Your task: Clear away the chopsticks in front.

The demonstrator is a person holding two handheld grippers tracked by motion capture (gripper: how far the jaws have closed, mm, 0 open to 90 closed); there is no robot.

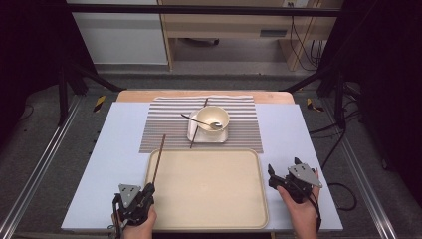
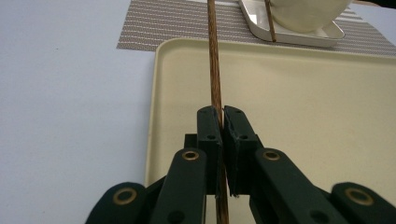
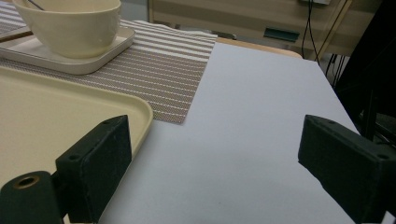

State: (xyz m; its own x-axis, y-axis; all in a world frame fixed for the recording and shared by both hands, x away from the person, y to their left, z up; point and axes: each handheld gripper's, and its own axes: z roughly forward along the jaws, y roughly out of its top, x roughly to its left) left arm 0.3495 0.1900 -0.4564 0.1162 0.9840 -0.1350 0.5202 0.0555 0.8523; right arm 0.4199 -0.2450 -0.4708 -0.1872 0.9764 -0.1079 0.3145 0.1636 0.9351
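Note:
My left gripper [image 1: 148, 188] [image 2: 222, 111] is shut on a brown wooden chopstick [image 1: 158, 159] [image 2: 214, 65] near its lower end, over the left edge of the beige tray [image 1: 239, 199] [image 2: 299, 93]. The stick runs away from the jaws toward the striped mat [image 1: 164, 124]. A second chopstick [image 1: 198, 124] [image 2: 269, 21] leans across the small white square plate [image 1: 192, 133] beside a cream bowl [image 1: 213, 117] [image 3: 70, 23], which holds a metal spoon [image 1: 201, 122]. My right gripper [image 1: 283, 168] [image 3: 215, 154] stands open and empty over the table, right of the tray.
The pale blue table top [image 1: 308, 149] has bare room to the left and right of the tray. Beyond the far table edge are dark frame struts [image 1: 69, 74], cables [image 1: 343, 129] and wooden furniture [image 1: 224, 25].

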